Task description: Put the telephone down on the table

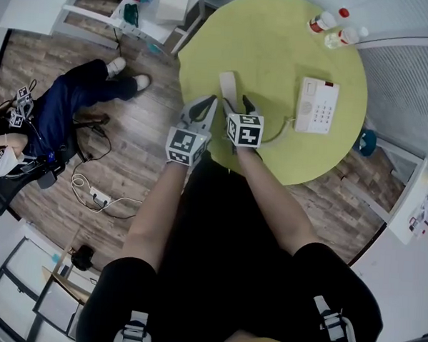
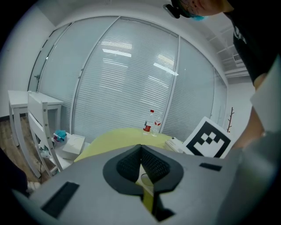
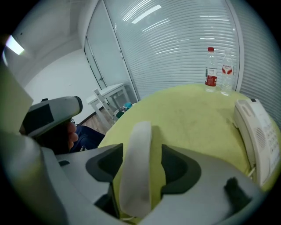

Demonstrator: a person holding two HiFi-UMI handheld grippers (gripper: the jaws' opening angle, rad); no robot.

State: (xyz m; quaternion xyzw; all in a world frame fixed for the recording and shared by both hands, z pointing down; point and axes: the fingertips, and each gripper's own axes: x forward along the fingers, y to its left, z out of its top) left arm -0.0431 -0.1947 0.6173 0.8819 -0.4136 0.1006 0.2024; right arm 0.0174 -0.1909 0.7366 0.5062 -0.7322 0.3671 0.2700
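The cream handset (image 1: 228,87) lies flat on the yellow-green round table (image 1: 278,41), near its front-left edge. My right gripper (image 1: 237,103) straddles it, open: in the right gripper view the handset (image 3: 137,167) rests between the dark pads with table colour showing beside it. A curly cord (image 1: 276,138) runs from it to the white telephone base (image 1: 317,105), which also sits on the table at the right (image 3: 259,132). My left gripper (image 1: 207,105) hovers just left of the handset at the table's rim, shut, pads (image 2: 151,165) meeting with nothing between them.
Two plastic bottles (image 1: 334,28) stand at the table's far edge. A person (image 1: 74,102) sits on the wooden floor to the left, near a power strip with cables (image 1: 98,195). White furniture (image 1: 158,14) stands beyond the table's left side.
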